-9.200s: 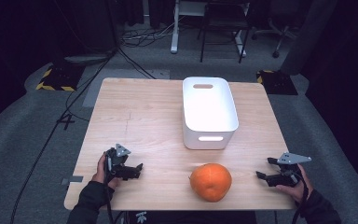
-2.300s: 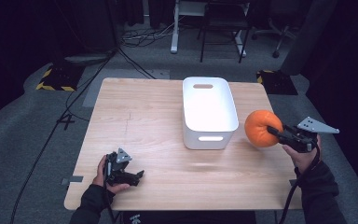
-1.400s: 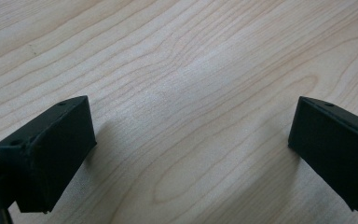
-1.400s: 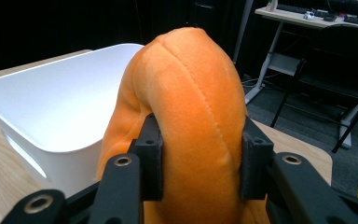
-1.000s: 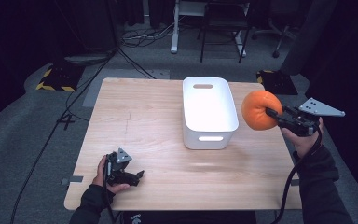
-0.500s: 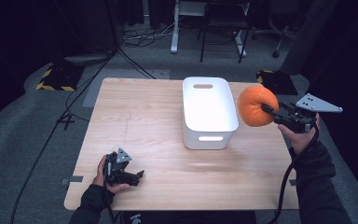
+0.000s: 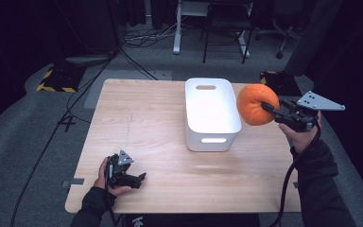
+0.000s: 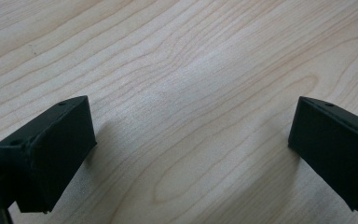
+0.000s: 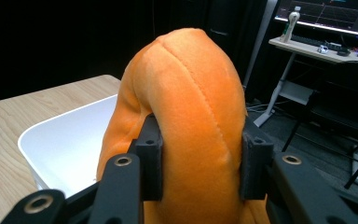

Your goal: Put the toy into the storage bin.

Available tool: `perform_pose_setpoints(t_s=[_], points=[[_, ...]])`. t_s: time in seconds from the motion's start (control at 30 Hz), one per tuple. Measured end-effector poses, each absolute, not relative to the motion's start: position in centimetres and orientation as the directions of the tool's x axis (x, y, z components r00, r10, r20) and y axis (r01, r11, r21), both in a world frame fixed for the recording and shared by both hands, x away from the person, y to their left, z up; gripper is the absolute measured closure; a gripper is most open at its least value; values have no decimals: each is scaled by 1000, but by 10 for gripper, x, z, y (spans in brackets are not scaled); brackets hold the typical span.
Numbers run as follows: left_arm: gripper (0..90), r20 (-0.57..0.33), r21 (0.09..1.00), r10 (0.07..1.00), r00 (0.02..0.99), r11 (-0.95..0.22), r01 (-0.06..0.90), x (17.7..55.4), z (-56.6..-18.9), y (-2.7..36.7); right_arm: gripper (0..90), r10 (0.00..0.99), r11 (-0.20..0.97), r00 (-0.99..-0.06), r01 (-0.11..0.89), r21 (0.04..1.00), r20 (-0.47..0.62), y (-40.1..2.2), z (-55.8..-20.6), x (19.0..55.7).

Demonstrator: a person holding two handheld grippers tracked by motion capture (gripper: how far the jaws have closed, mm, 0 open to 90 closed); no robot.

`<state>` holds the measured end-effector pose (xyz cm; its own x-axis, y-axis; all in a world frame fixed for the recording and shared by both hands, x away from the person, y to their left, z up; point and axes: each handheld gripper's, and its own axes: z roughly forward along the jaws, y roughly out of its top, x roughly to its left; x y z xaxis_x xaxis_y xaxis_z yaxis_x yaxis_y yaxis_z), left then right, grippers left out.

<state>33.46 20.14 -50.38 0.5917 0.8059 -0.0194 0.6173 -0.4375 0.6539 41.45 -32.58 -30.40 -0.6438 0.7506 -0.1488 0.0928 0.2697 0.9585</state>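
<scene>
R gripper [image 7: 267,108] pinches orange plush ball [image 7: 256,104], seam upright, at white bin's [image 7: 211,113] right rim. L gripper [image 7: 137,178] spread, resting on table [image 7: 142,118] near-left.

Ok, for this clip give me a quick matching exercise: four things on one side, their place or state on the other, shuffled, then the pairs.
Things:
1. orange plush
2. white bin
3. left gripper
4. right gripper

States:
A. open, low at the table's near left
B. squeezed between two jaws, off the table
C. shut, raised beside the bin
D. standing on the table, empty

Pairs: 1-B, 2-D, 3-A, 4-C
</scene>
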Motion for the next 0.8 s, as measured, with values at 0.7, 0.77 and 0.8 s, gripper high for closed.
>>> perform_pose_setpoints(t_s=[0.7,0.77,0.8], points=[[6,-18,653,806,591,-438,617,335,-504,201,606,702,279,-693,57,958,-163,-293,-292,414],[6,-18,654,806,591,-438,617,335,-504,201,606,696,278,-700,57,959,-160,-289,-292,415],[6,-18,654,806,591,-438,617,335,-504,201,606,694,280,-702,56,958,-162,-287,-292,415]])
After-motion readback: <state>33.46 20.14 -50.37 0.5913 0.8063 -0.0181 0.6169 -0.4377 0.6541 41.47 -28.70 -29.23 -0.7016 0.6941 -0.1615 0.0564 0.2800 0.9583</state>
